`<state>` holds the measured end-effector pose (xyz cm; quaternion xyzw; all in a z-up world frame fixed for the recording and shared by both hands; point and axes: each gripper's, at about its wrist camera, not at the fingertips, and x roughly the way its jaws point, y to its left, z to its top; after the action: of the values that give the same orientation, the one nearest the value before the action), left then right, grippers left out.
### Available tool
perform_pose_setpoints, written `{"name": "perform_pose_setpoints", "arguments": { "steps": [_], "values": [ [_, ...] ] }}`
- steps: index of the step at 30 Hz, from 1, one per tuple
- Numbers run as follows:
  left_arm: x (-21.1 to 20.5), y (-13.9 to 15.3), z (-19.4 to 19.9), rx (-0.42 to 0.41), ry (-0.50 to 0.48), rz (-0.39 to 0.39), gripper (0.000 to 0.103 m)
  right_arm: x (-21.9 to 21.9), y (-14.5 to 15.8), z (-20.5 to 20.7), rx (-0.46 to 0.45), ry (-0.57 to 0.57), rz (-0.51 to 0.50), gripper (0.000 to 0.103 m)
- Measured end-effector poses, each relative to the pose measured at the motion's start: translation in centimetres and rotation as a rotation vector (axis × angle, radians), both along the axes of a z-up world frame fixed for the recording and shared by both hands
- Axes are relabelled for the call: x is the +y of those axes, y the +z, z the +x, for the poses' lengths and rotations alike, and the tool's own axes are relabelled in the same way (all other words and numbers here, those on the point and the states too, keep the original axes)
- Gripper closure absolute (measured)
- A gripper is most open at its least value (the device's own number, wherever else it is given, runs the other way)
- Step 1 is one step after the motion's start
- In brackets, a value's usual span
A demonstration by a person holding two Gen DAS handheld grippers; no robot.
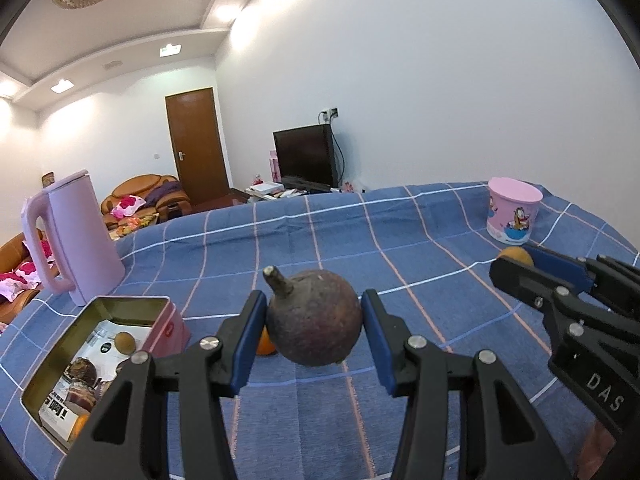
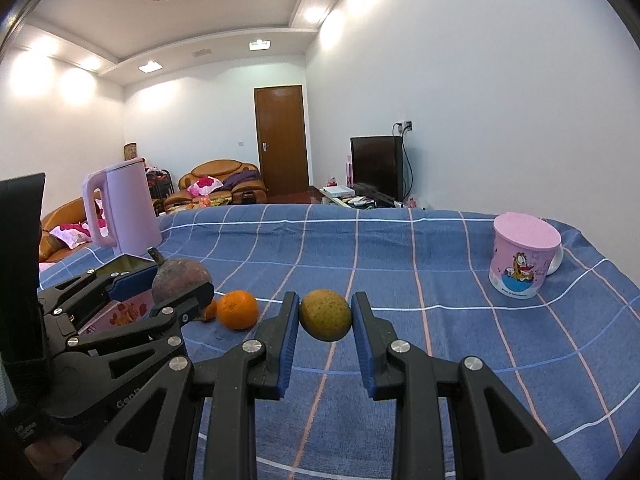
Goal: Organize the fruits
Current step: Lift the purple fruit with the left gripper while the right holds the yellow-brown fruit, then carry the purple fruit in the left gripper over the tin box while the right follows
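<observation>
My left gripper (image 1: 314,320) is shut on a dark purple mangosteen (image 1: 316,318) with a stub stem, held above the blue checked cloth. It also shows in the right wrist view (image 2: 180,280). My right gripper (image 2: 325,316) is shut on a yellow-green round fruit (image 2: 326,314), held just above the cloth; in the left wrist view that fruit (image 1: 516,257) shows at the right. An orange (image 2: 238,309) lies on the cloth with a smaller orange piece (image 2: 210,310) beside it. An open pink tin (image 1: 60,364) at the left holds a small brown-green fruit (image 1: 125,342) and a printed card.
A pink kettle (image 1: 72,236) stands at the back left of the table. A pink cartoon cup (image 2: 522,258) stands at the right. The blue checked cloth (image 1: 320,232) covers the table. Sofas, a door and a television are behind.
</observation>
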<state>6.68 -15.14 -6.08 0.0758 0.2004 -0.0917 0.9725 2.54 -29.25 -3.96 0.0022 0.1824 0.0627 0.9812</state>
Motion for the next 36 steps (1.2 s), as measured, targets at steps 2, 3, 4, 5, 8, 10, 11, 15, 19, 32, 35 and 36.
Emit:
{"name": "perform_pose_setpoints", "arguments": {
  "steps": [2, 3, 4, 5, 8, 10, 11, 15, 19, 32, 35, 36],
  "values": [
    [0.2, 0.0, -0.2, -0.007, 0.005, 0.005, 0.052, 0.1, 0.1, -0.1, -0.006, -0.001, -0.005, 0.074],
    [0.3, 0.1, -0.3, -0.010, 0.004, 0.005, 0.052, 0.2, 0.1, -0.2, -0.009, -0.003, -0.008, 0.074],
    [0.4, 0.1, -0.4, -0.009, 0.006, 0.007, 0.052, 0.2, 0.1, -0.2, -0.011, -0.005, -0.011, 0.074],
    [0.4, 0.0, -0.4, -0.007, 0.010, 0.011, 0.052, 0.3, 0.1, -0.2, -0.011, -0.008, -0.016, 0.074],
    [0.9, 0.0, -0.4, 0.006, 0.009, 0.004, 0.052, 0.4, 0.0, 0.0, -0.002, -0.004, -0.017, 0.074],
    [1.2, -0.1, -0.3, 0.015, 0.012, 0.002, 0.052, 0.6, 0.0, 0.1, -0.001, -0.002, -0.019, 0.074],
    [1.4, -0.1, -0.3, 0.018, 0.016, 0.001, 0.052, 0.8, 0.0, 0.1, 0.000, 0.000, -0.020, 0.074],
    [2.2, -0.2, -0.1, 0.030, 0.025, -0.006, 0.052, 1.7, -0.1, 0.2, 0.008, 0.016, -0.029, 0.074],
    [3.0, -0.3, -0.2, 0.038, 0.032, -0.010, 0.052, 2.7, -0.2, 0.5, 0.022, 0.035, -0.034, 0.074],
    [6.9, 0.2, -0.1, 0.031, 0.091, -0.012, 0.052, 6.9, -0.5, 2.5, 0.067, 0.124, -0.036, 0.074],
    [8.1, 0.4, 0.2, 0.036, 0.112, -0.019, 0.052, 8.4, -0.4, 2.9, 0.068, 0.151, -0.047, 0.074],
    [8.5, 0.4, 0.2, 0.038, 0.120, -0.021, 0.052, 8.9, -0.4, 3.1, 0.070, 0.159, -0.049, 0.074]
  ]
}}
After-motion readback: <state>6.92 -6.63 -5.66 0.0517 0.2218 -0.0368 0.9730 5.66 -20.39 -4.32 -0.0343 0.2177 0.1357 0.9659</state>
